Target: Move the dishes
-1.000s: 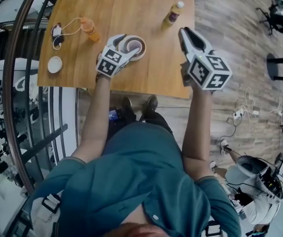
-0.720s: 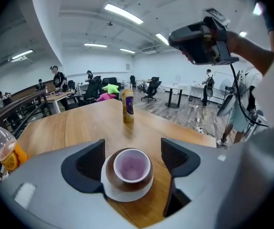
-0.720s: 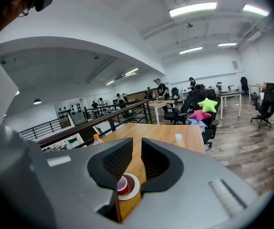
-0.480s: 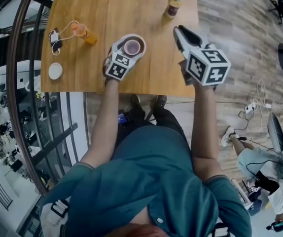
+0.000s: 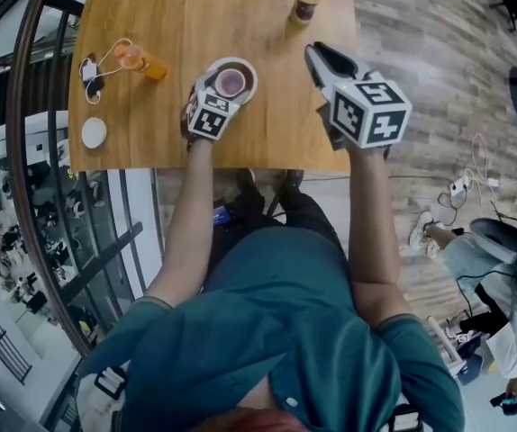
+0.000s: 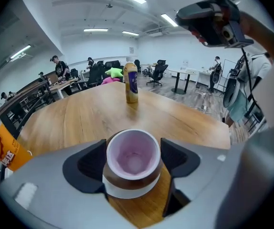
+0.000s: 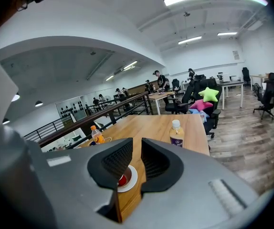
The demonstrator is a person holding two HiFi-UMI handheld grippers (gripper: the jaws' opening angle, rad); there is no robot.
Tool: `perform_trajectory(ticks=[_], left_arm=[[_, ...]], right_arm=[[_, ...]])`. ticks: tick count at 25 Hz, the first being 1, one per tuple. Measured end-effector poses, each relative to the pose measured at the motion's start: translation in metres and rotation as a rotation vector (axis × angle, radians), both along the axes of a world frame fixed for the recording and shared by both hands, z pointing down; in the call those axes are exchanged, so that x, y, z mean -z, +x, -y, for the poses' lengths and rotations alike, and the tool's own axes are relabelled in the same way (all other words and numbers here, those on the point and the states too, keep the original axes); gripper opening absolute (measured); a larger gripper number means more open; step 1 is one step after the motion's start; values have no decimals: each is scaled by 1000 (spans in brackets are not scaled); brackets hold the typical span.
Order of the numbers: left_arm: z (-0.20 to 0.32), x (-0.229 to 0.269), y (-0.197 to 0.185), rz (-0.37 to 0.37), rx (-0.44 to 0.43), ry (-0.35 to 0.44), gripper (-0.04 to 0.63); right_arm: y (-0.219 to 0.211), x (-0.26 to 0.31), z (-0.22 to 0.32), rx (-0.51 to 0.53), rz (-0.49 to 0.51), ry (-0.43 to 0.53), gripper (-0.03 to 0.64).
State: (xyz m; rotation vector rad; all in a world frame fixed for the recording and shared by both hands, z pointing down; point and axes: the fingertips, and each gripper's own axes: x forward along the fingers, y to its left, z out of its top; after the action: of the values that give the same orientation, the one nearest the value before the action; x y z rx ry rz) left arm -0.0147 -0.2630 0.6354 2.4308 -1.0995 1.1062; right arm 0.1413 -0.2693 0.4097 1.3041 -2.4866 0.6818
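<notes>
Jaws on the left gripper stand wide apart and have just been closing a little, with the pink cup between them. Each pad sits just beside the cup's wall, and no squeeze on it shows. The cup stands upright on its saucer on the wooden surface, about the middle of its near half in the head view.

Reading that view outward from the cup: at 8 o'clock, by the surface's near left corner, lies a small white round dish, well apart from the cup. At 9 o'clock, nearer the left edge, stands an orange drink bottle. At 1 o'clock, close to the far edge, stands a bottle with a purple label. The left gripper view puts it straight ahead at 12 o'clock beyond the cup, upright and well apart from it.

At 3 o'clock from the cup is the right gripper, held over the right part of the surface and clear of the cup and saucer, with its marker cube toward the person. Its jaws are drawn nearly together, with only a narrow slit left between the ribbed pads and nothing in that slit. Below the pads in its own view, part of the saucer shows farther off on the wood.
</notes>
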Motion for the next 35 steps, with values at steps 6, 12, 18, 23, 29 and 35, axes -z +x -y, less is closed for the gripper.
perform_trajectory(ticks=[6, 12, 18, 23, 29, 35], left_arm=[[1, 8, -1, -31, 1, -19, 337], [3, 29, -4, -101, 21, -8, 336], [4, 56, -9, -186, 48, -23, 334], [7, 81, -17, -209, 50, 7, 334], [7, 114, -32, -229, 56, 60, 334], [10, 147, -61, -225, 78, 136, 334]], right_arm=[[-1, -4, 1, 10, 0, -9, 38], [-14, -10, 1, 52, -8, -15, 40], [-26, -19, -1, 103, -32, -23, 49], [-41, -31, -3, 157, -51, -40, 80], [-60, -42, -2, 180, -54, -56, 92], [-84, -55, 1, 198, -55, -77, 98]])
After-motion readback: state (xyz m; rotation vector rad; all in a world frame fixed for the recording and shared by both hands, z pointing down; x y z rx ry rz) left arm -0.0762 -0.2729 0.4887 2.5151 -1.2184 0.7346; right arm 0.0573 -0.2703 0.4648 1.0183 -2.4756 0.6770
